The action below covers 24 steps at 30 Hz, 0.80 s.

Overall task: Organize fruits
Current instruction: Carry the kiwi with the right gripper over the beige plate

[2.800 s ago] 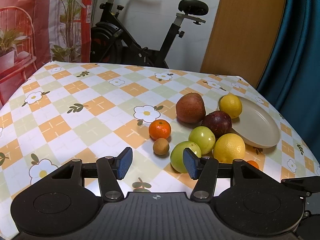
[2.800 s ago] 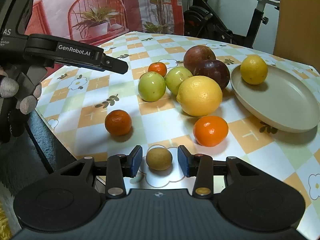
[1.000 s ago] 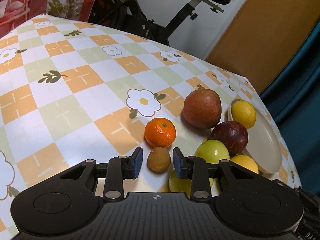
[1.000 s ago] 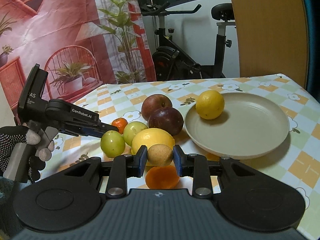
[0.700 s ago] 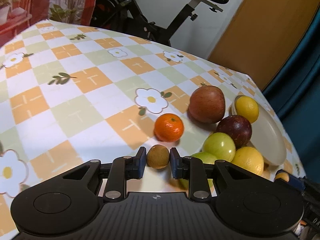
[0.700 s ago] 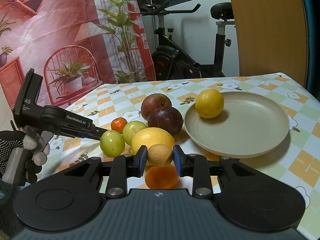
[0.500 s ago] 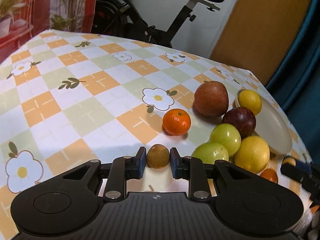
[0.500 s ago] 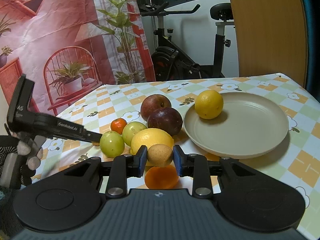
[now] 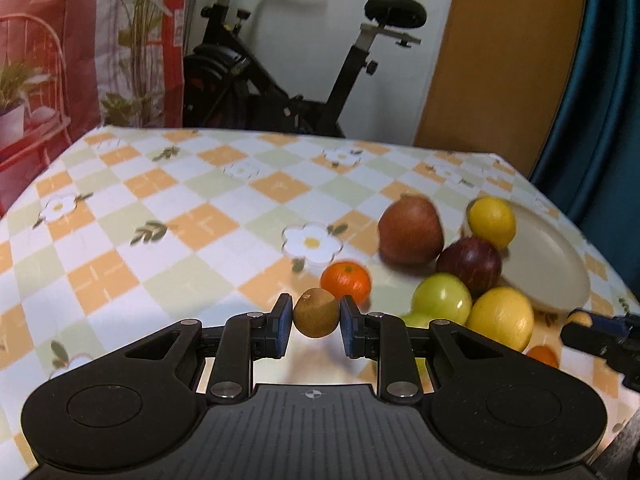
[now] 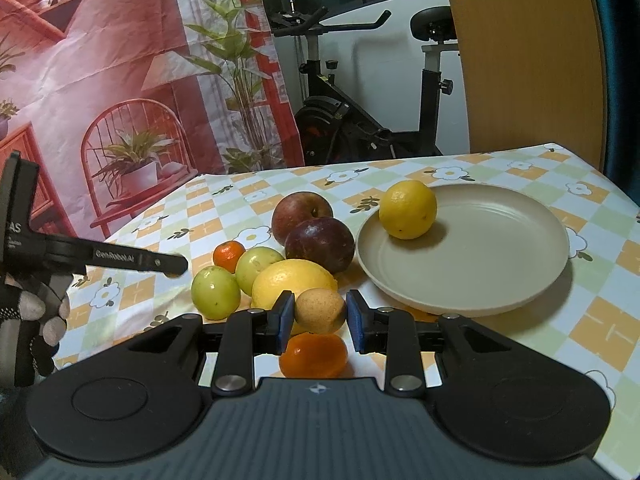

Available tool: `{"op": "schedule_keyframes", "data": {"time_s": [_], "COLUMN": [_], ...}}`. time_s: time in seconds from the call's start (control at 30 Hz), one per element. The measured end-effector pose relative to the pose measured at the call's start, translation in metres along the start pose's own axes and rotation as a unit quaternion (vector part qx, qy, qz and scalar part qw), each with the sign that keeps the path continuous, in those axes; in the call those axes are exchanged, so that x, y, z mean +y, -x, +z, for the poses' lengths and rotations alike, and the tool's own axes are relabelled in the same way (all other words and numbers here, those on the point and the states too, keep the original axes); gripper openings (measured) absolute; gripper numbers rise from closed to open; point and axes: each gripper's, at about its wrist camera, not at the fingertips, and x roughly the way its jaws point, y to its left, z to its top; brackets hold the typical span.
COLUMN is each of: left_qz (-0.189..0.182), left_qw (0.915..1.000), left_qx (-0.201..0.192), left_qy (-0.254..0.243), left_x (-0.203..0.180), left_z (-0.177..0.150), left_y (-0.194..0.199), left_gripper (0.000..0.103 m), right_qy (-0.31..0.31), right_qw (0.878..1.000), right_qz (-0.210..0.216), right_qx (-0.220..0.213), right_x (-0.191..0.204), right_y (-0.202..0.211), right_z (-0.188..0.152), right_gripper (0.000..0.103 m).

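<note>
The left gripper (image 9: 315, 324) has its blue-padded fingers (image 9: 283, 323) clamped on a small brown, rough-skinned round fruit (image 9: 315, 313), held clear above the checked, flower-printed surface (image 9: 168, 240). The right gripper (image 10: 320, 316) likewise grips a small tan, speckled round fruit (image 10: 320, 310) between its blue pads, hovering over a small orange mandarin (image 10: 313, 355) that lies on the surface. Beyond it sits a cluster of fruit: a large yellow lemon (image 10: 292, 280), two green apples (image 10: 215, 292), a second small mandarin (image 10: 228, 255), a dark purple-red apple (image 10: 320, 243) and a red apple (image 10: 301, 211), all close together, several touching. To the right of the cluster stands a beige round plate (image 10: 500, 264), with a yellow round lemon (image 10: 407, 209) resting inside near its far-left rim. A gloved hand (image 10: 28, 320) holds the left gripper at the left edge of the right wrist view.
</note>
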Motion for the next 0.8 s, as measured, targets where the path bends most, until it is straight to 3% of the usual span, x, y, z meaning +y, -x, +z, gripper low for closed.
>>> {"op": "schedule_keyframes", "data": {"time_s": [0.2, 0.43, 0.8], "left_qz": [-0.029, -0.086, -0.134], "left_qw": [0.9992, 0.9949, 0.9858], "left_qx": [-0.024, -0.021, 0.054], "left_qy": [-0.013, -0.049, -0.086], "left_x": [-0.020, -0.068, -0.129], "left_z": [0.027, 0.056, 0.063], "left_y": [0.002, -0.019, -0.082], "left_gripper": [0.027, 0.027, 0.027], "right_qy": [-0.005, -0.003, 0.016], "right_qw": [1.000, 0.999, 0.999], "right_qz": [-0.009, -0.026, -0.032], "right_qx": [-0.009, -0.027, -0.018], "right_x": [-0.010, -0.031, -0.051], "right_y": [-0.003, -0.017, -0.051], "right_z": [0.005, 0.018, 0.021], "right_gripper": [0.031, 0.031, 0.031]}}
